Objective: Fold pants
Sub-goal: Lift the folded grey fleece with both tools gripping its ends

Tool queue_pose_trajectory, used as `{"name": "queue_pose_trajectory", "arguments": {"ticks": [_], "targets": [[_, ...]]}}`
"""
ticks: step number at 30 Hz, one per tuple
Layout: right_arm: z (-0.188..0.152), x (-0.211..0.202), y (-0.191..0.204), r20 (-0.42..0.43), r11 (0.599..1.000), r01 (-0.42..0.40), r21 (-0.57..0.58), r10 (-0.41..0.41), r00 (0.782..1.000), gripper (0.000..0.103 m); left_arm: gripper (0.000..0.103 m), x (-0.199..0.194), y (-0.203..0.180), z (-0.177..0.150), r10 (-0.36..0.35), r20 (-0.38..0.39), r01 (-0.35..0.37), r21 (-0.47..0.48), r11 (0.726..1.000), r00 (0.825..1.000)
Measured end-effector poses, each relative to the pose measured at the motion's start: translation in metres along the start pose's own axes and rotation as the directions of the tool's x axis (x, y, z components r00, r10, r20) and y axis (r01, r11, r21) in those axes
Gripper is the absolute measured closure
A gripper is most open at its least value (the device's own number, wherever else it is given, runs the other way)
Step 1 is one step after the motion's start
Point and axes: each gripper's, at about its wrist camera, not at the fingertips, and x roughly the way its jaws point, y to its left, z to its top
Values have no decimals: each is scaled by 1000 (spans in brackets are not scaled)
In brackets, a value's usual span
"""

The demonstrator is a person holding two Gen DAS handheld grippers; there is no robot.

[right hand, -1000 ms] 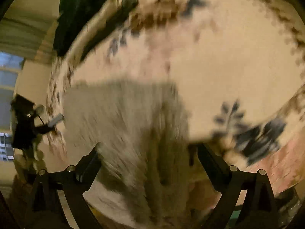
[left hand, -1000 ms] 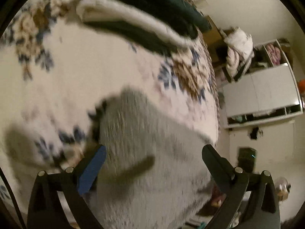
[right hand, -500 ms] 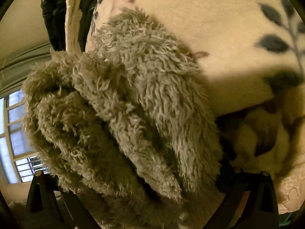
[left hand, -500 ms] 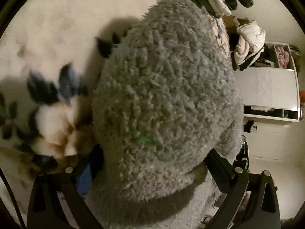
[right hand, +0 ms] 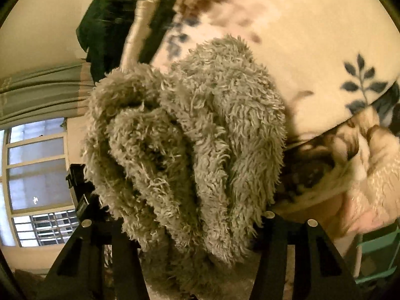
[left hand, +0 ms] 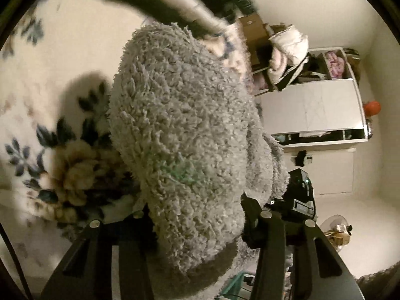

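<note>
The grey fleece pants (left hand: 185,130) fill the middle of both views, bunched in thick folds above the cream floral blanket (left hand: 50,57). My left gripper (left hand: 195,217) is shut on a thick wad of the pants, which hides the fingertips. My right gripper (right hand: 190,222) is shut on another bunch of the same pants (right hand: 190,135), whose folds hang down between the jaws. The other gripper's black body (left hand: 297,195) shows past the pants in the left wrist view.
A dark green and white folded garment (left hand: 180,2) lies at the far end of the blanket, also in the right wrist view (right hand: 125,22). White cabinets (left hand: 310,110) with piled clothes stand by the wall. A window (right hand: 35,170) and green curtain (right hand: 42,87) are at the left.
Both grippers have closed on the pants and lifted them off the blanket. One second ago the jaws stood wide apart above the flat pants.
</note>
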Motion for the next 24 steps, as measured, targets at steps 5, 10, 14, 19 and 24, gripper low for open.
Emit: {"name": "queue_pose_trajectory", "arguments": {"ticks": [5, 10, 14, 19, 24], "targets": [[4, -41, 66, 55, 999, -22, -36, 24, 998, 46, 59, -44, -63, 30, 8, 22, -10, 79, 997, 1000], [46, -74, 144, 54, 995, -3, -95, 8, 998, 46, 59, -92, -121, 87, 58, 68, -65, 114, 991, 996], [128, -57, 225, 60, 990, -2, -138, 10, 998, 46, 59, -116, -148, 159, 92, 129, -107, 110, 988, 987], [250, -26, 303, 39, 983, -9, -183, 17, 999, 46, 59, -119, -146, 264, 128, 200, -142, 58, 988, 971], [346, 27, 328, -3, 979, 57, -197, -59, 998, 45, 54, -100, -105, 356, 216, 203, -223, 11, 975, 955]]}}
